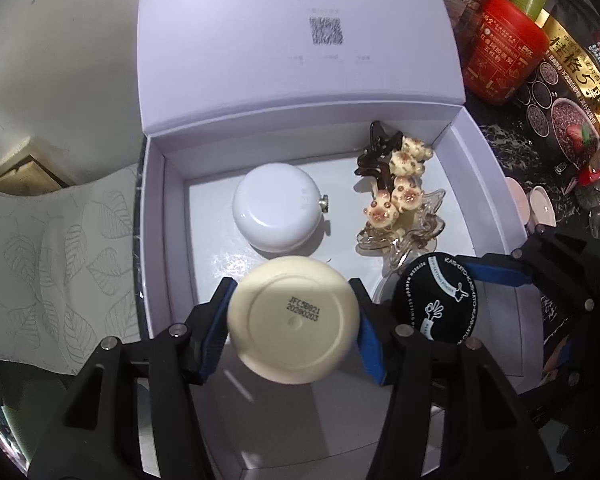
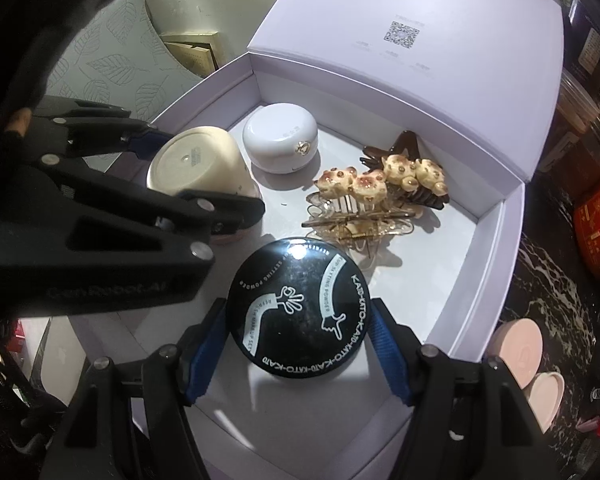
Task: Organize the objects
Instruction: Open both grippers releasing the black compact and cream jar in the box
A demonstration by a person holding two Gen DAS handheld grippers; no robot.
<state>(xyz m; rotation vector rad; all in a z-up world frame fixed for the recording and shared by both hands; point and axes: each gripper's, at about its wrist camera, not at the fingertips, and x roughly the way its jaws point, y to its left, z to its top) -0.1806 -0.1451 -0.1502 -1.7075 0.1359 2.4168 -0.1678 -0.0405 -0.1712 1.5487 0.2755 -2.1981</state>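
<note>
Left gripper (image 1: pixel 293 322) clamped on cream jar (image 1: pixel 293 322), base toward camera, tilted over near-left floor of white box (image 1: pixel 488 168). Behind it, inside box: white round compact (image 1: pixel 278 210); to its right, hair clips (image 1: pixel 396 200). Right gripper (image 2: pixel 298 314) pinching black powder jar (image 2: pixel 298 314), over near-right of box.

Compact (image 1: pixel 277 211) left of hair clips (image 1: pixel 396 196), inside box (image 1: pixel 496 196)

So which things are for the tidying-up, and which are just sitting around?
For the job: cream jar in left gripper; black powder jar in right gripper; white box; white round case; hair clips.

Lying about: red tin; pink lids.
</note>
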